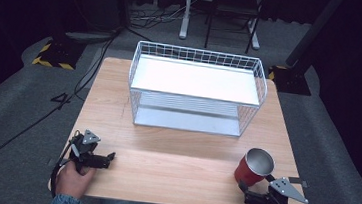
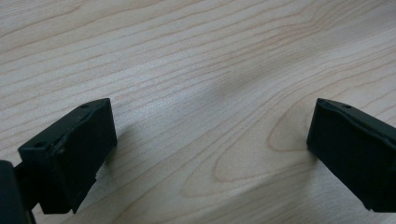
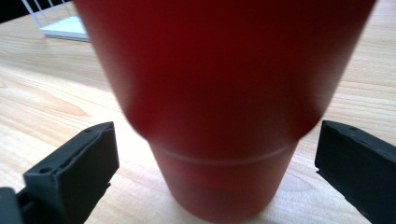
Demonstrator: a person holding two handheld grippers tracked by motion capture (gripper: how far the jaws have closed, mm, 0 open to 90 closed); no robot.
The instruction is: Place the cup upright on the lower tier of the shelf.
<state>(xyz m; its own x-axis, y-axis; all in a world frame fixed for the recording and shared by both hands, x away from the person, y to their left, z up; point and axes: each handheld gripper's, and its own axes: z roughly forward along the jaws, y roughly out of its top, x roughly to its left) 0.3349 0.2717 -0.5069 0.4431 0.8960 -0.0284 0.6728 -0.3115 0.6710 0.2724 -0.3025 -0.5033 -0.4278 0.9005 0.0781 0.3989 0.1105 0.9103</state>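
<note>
Right hand-held gripper [image 3: 217, 172] spread around red cup [image 3: 224, 102], untouched, left hand-held gripper [image 2: 210, 144] spread over table [image 2: 196, 60]

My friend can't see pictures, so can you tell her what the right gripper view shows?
A red cup stands upright on the wooden table, very close and a bit blurry. The right gripper is open, with one black jaw on each side of the cup's narrow base and not touching it. A corner of a white wire basket peeks in at the top left.

Black hand-held gripper [image 1: 112, 156] (grey three-cornered top plate); denim cuff [image 1: 64, 203].
</note>
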